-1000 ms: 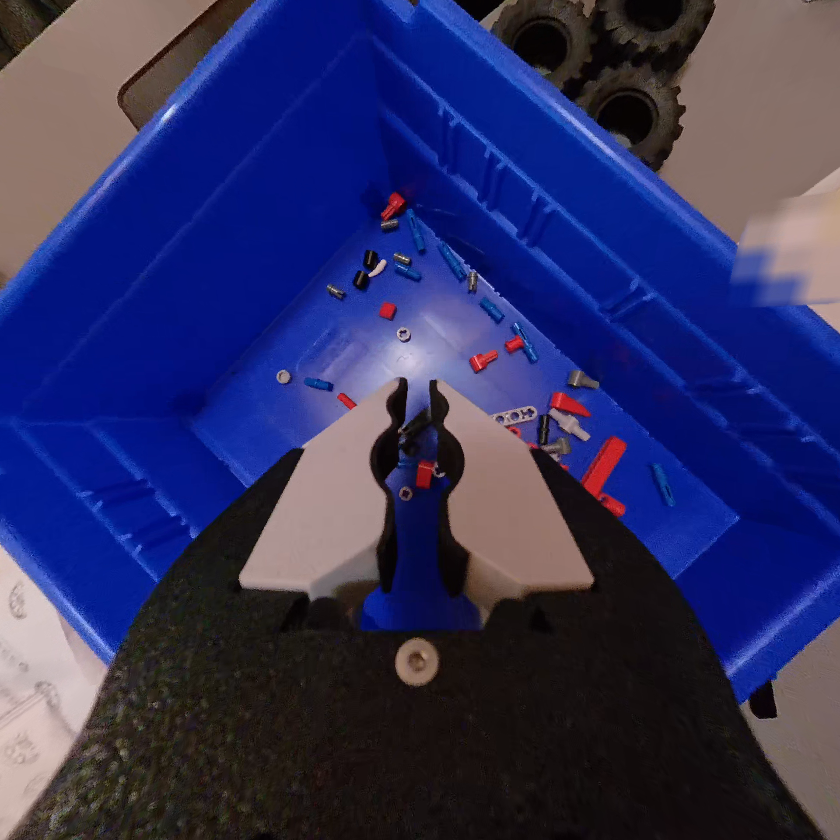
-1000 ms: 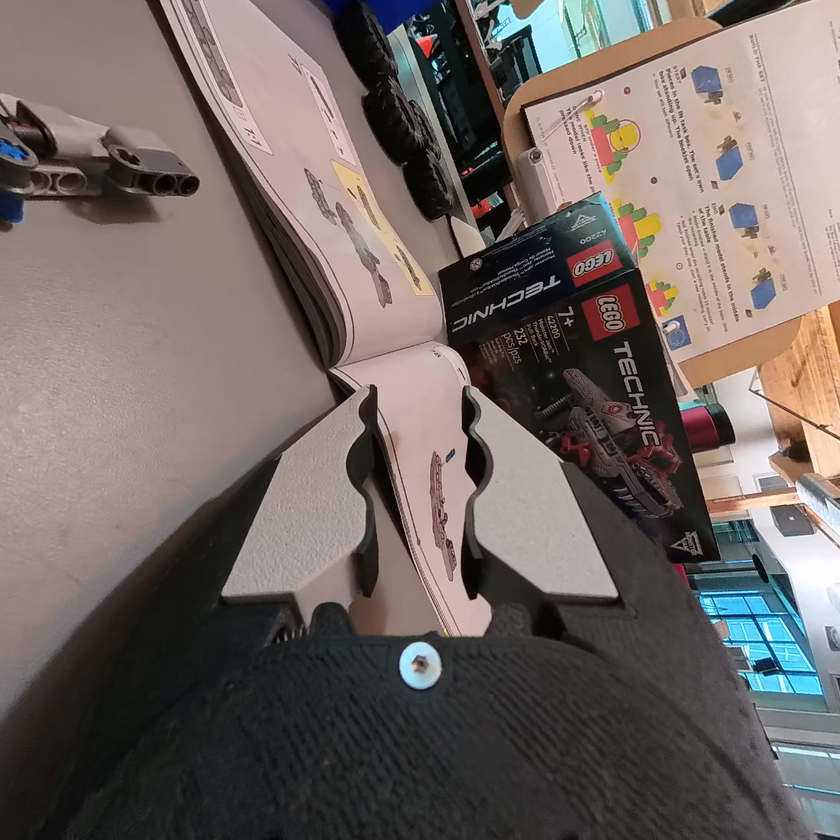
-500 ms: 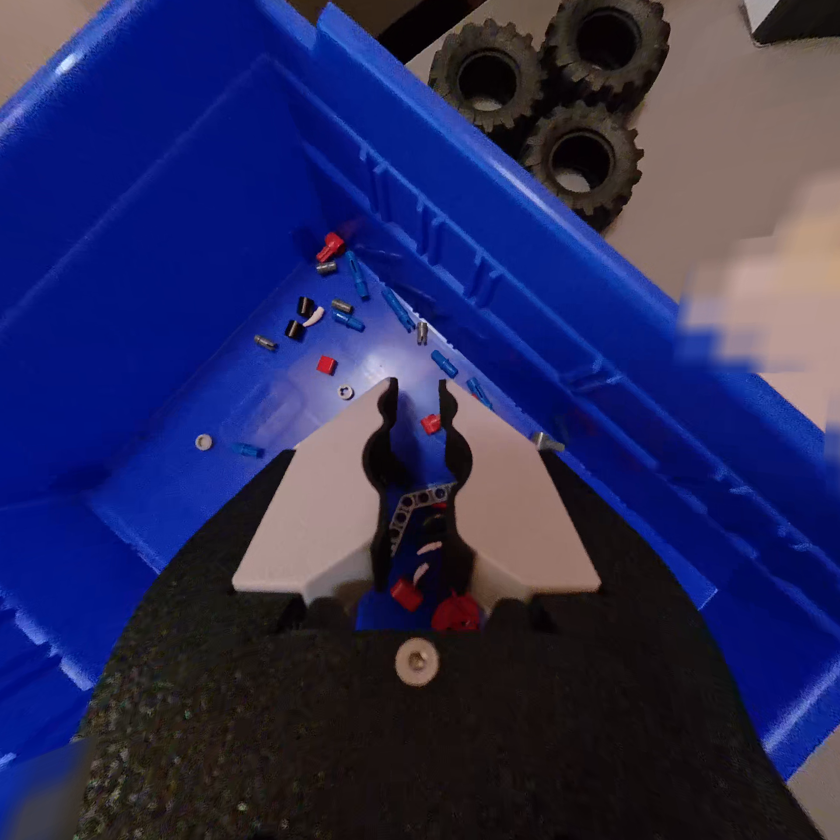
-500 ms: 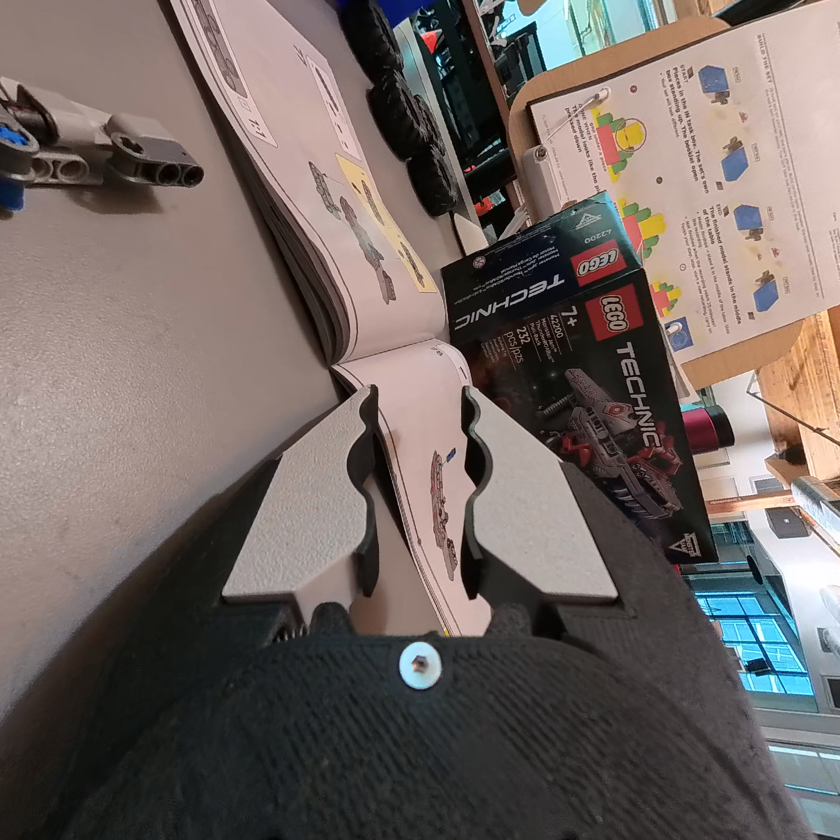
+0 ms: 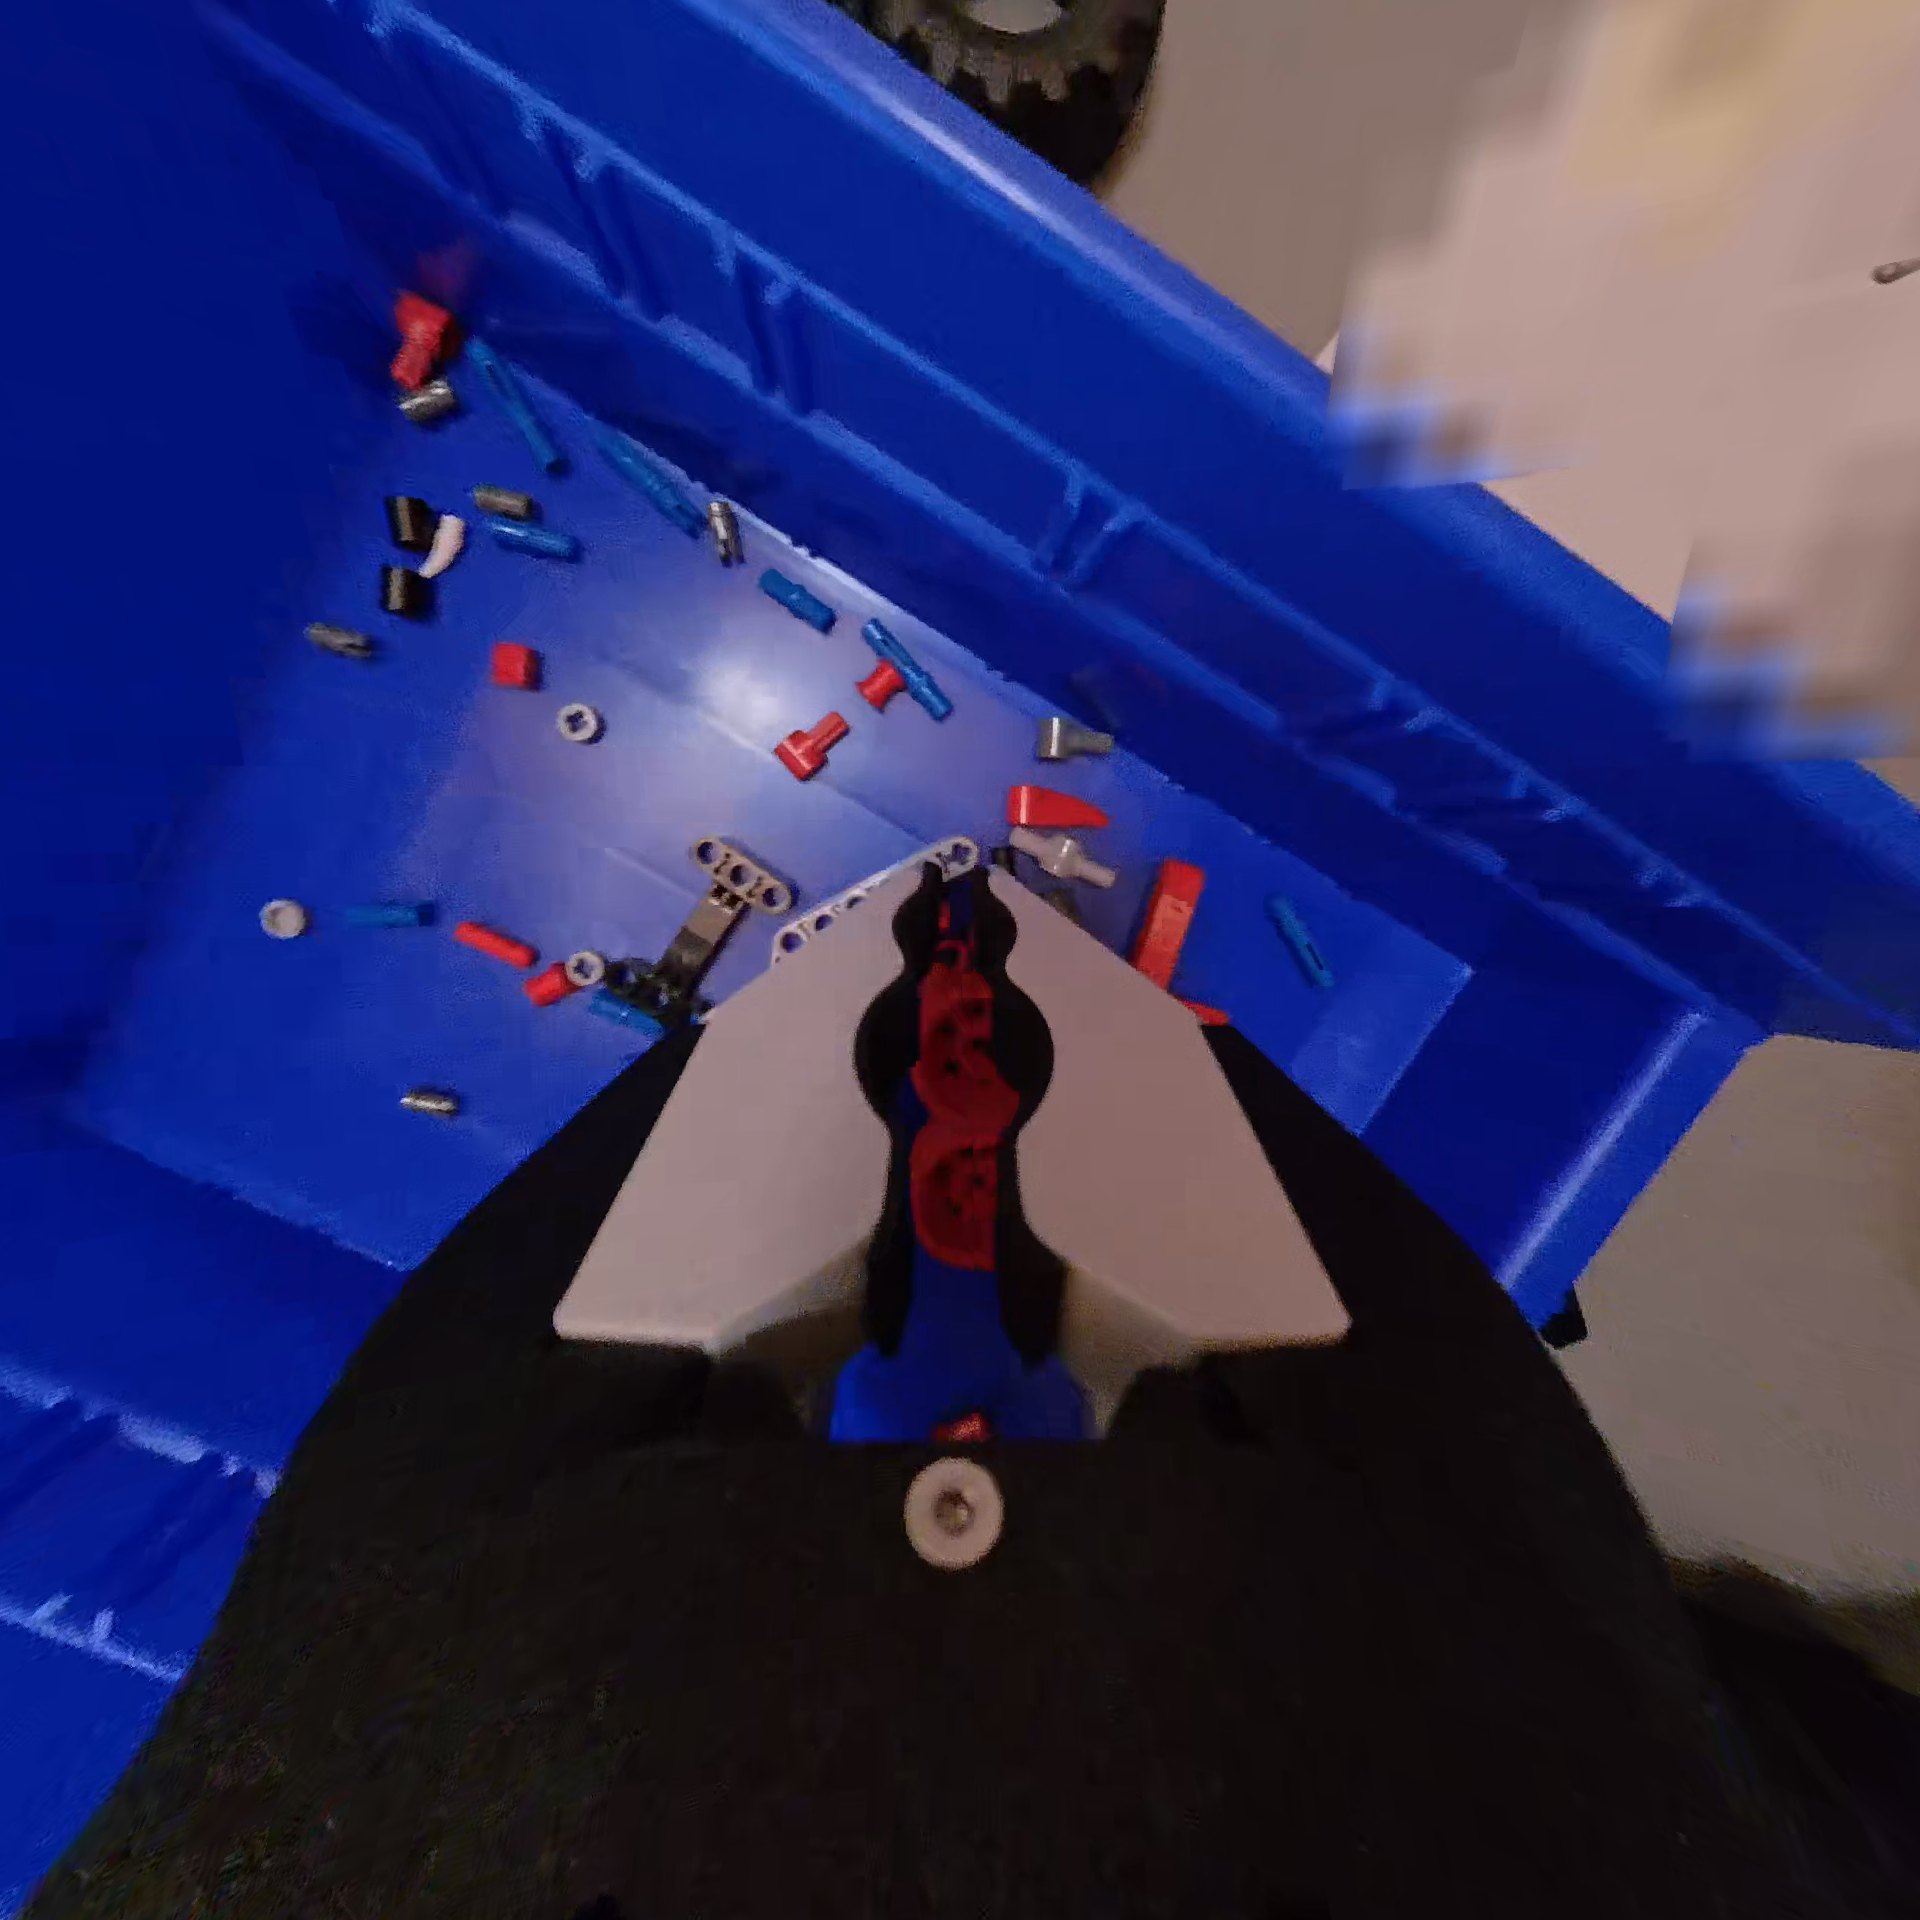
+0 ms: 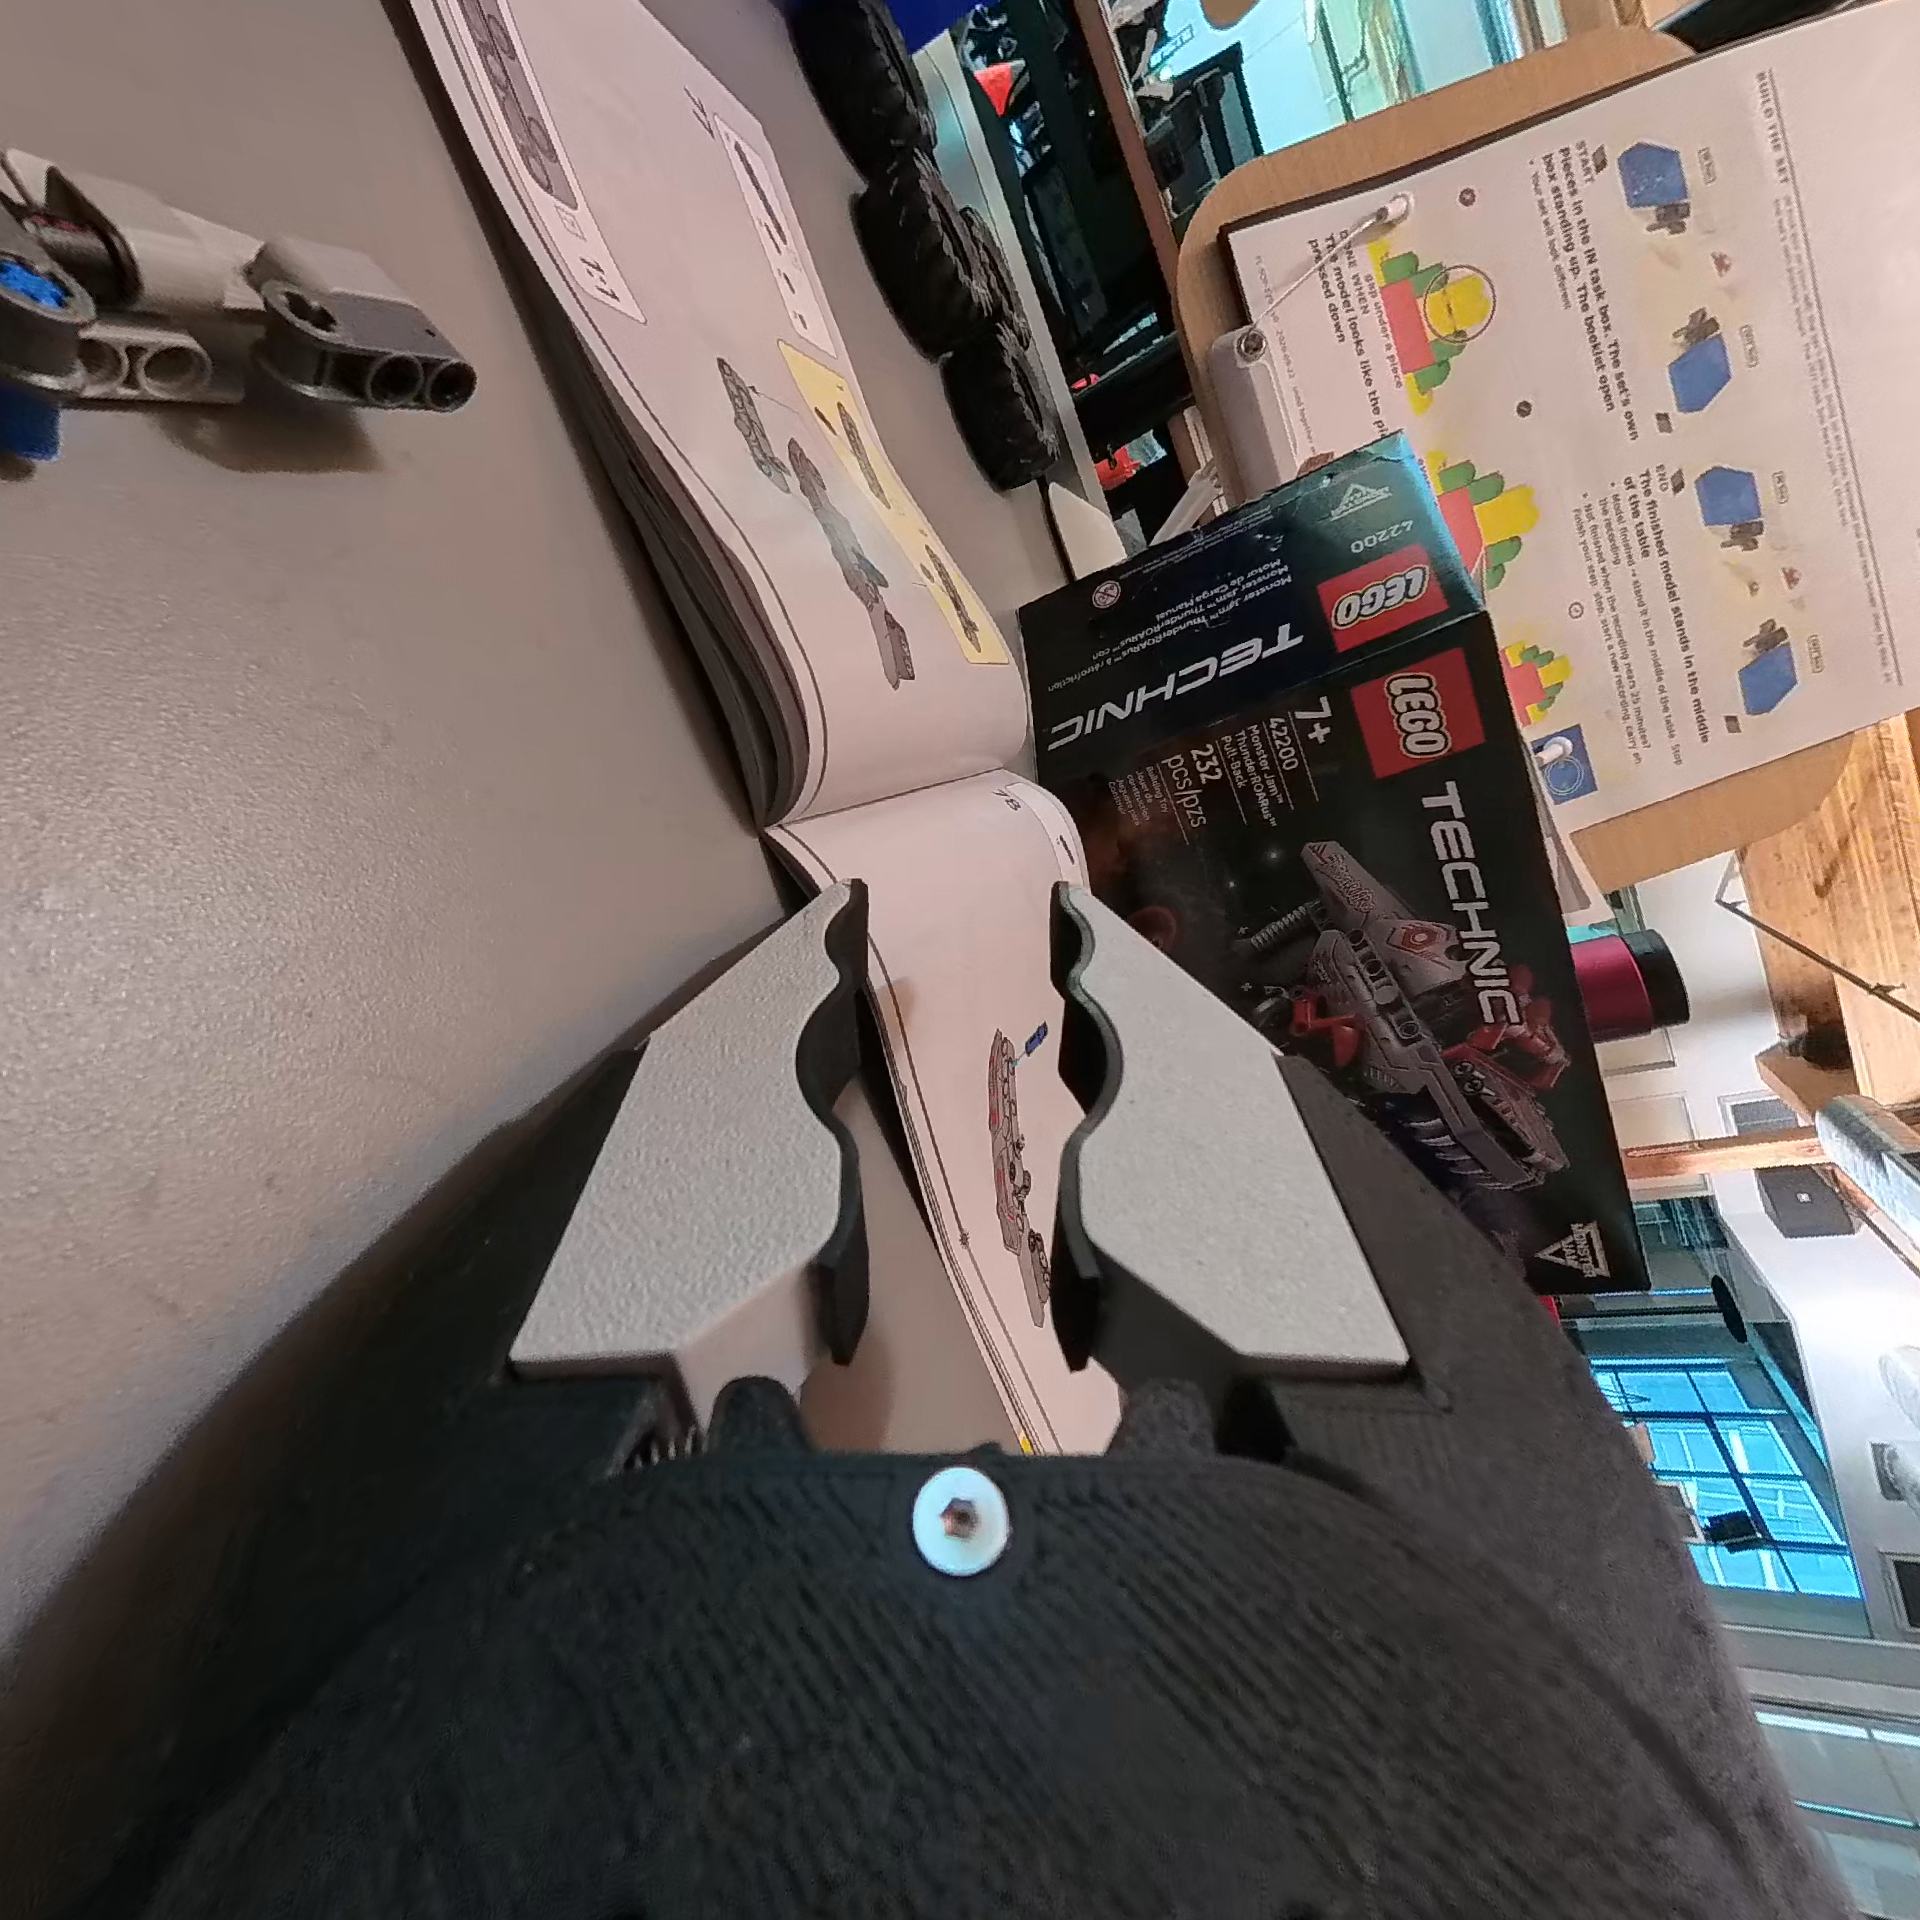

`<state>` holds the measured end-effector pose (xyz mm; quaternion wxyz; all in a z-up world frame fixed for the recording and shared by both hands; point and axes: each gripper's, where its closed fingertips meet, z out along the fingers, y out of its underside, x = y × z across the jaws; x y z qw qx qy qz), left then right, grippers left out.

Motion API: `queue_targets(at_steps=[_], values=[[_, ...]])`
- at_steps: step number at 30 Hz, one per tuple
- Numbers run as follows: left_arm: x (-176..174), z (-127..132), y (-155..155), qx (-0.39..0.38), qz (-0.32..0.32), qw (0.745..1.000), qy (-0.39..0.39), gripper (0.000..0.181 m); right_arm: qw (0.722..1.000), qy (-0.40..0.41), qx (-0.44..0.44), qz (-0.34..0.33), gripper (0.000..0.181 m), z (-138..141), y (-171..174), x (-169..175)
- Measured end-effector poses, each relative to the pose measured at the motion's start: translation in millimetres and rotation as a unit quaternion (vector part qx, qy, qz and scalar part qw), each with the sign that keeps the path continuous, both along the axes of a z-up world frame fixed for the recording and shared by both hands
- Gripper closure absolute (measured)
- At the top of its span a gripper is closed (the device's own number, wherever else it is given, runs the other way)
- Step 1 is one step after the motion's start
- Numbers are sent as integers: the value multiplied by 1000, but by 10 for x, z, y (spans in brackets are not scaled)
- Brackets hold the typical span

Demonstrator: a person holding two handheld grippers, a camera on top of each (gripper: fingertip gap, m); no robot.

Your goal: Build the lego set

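Note:
My left gripper [image 5: 954, 896] is down inside the blue bin [image 5: 1143, 343], its jaws nearly together around a red holed piece [image 5: 956, 1101] that fills the gap between the pads. A white beam [image 5: 831, 920] lies partly under its left finger. Loose red, blue, grey and black pins and connectors [image 5: 810, 743] are scattered on the bin floor. My right gripper [image 6: 956, 904] is open and empty, low over the open instruction booklet [image 6: 790, 520]. A grey partial build [image 6: 208, 312] lies on the table at the far left of the right wrist view.
Black tyres [image 6: 935, 260] stand beyond the booklet, and one tyre [image 5: 1018, 62] shows past the bin's rim. The dark set box [image 6: 1299, 831] stands upright by the booklet, with a printed sheet on a board [image 6: 1558, 364] and a red bottle [image 6: 1621, 987] behind it. Left tips to right tips: about 35 centimeters.
My left gripper has moved across the bin floor and its jaws have narrowed around the red holed piece. The right gripper has not moved.

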<state>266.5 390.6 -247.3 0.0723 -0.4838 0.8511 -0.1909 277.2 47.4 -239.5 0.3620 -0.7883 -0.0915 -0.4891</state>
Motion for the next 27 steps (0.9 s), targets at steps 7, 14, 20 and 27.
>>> queue_targets(at_steps=[7,14,20,27], values=[[-71,-151,-79,22,-35,999,33,176,1000,0,0,1,148,-3,1,-1],[-50,-167,-95,33,-34,998,33,174,1000,0,-1,1,149,-7,4,-1],[-93,-178,-84,55,-41,997,42,172,1000,1,0,2,149,-12,9,-2],[-82,-240,-69,71,-32,996,52,170,1000,3,0,2,149,-23,16,1]])
